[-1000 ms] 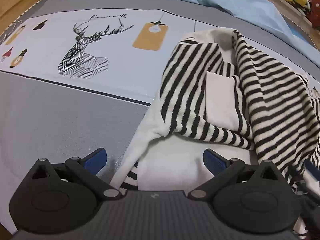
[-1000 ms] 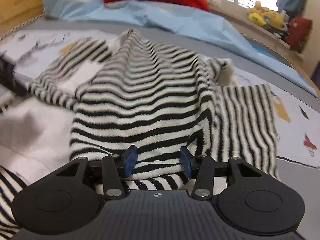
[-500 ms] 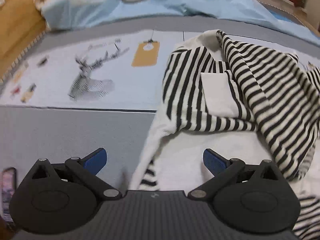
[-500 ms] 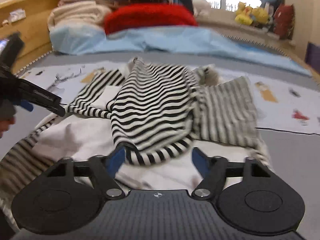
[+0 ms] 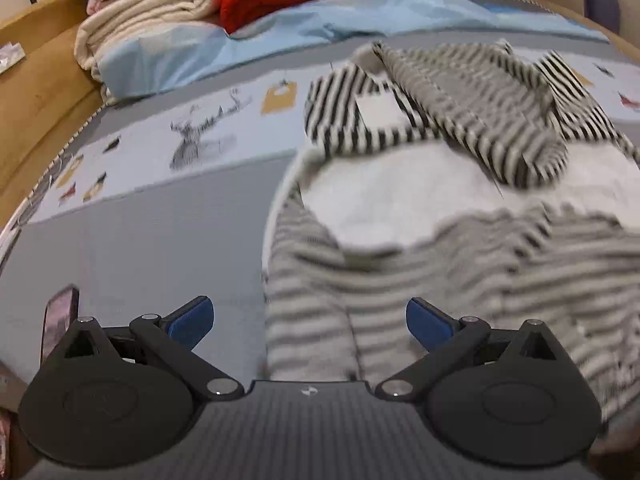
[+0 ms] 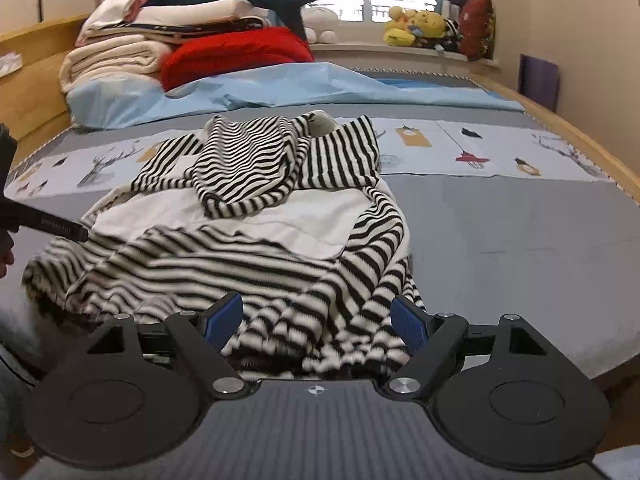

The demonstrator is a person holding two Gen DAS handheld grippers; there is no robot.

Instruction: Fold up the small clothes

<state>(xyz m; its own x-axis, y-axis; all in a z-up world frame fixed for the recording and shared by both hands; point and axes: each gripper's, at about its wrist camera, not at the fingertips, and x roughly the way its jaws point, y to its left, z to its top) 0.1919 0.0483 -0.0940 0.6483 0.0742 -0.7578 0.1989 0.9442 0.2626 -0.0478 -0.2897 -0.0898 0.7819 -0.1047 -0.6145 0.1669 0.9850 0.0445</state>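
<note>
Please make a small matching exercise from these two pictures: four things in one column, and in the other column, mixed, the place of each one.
Things:
1. striped garment
2. red blanket
3. yellow plush toys
4. phone

Places:
a. on the ledge under the window
b. on the grey cover, left of the left tool
c. spread in the middle of the bed
d. at the head of the bed, beside the cream blankets

Pairs: 1-c, 2-d, 3-a, 4-b
</note>
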